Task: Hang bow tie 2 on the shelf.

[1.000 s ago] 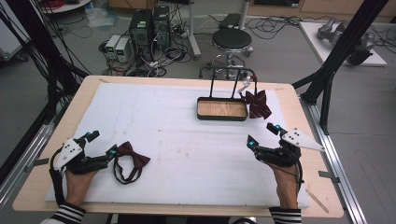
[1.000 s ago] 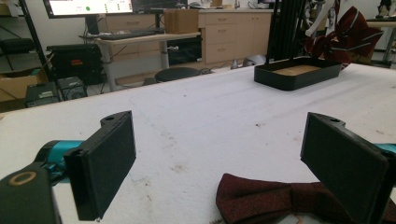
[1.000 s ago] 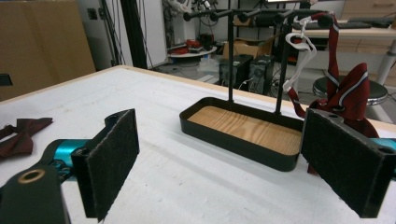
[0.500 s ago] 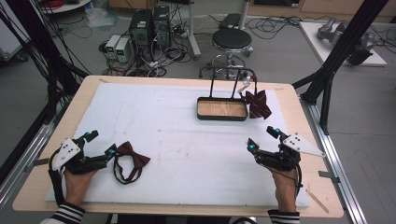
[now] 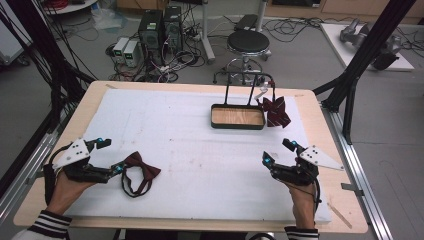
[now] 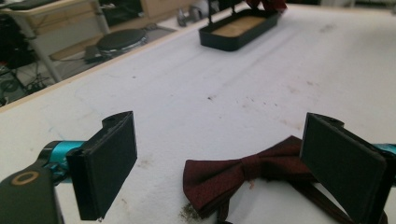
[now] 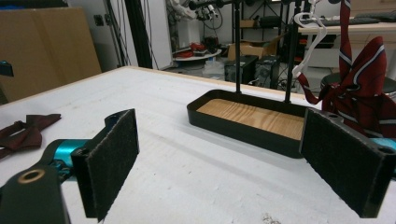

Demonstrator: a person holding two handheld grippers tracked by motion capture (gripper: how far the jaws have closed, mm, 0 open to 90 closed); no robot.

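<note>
Risk shows in the high view: the left gripper, jaws apart, flanks only the near wing of the bow tie, so closing could snag the strap loop or push the tie across the mat. Left gripper view: the tie's long axis runs across the gap, knot nearer one pad. Right gripper view: the right gripper stands open, facing the stand.
</note>
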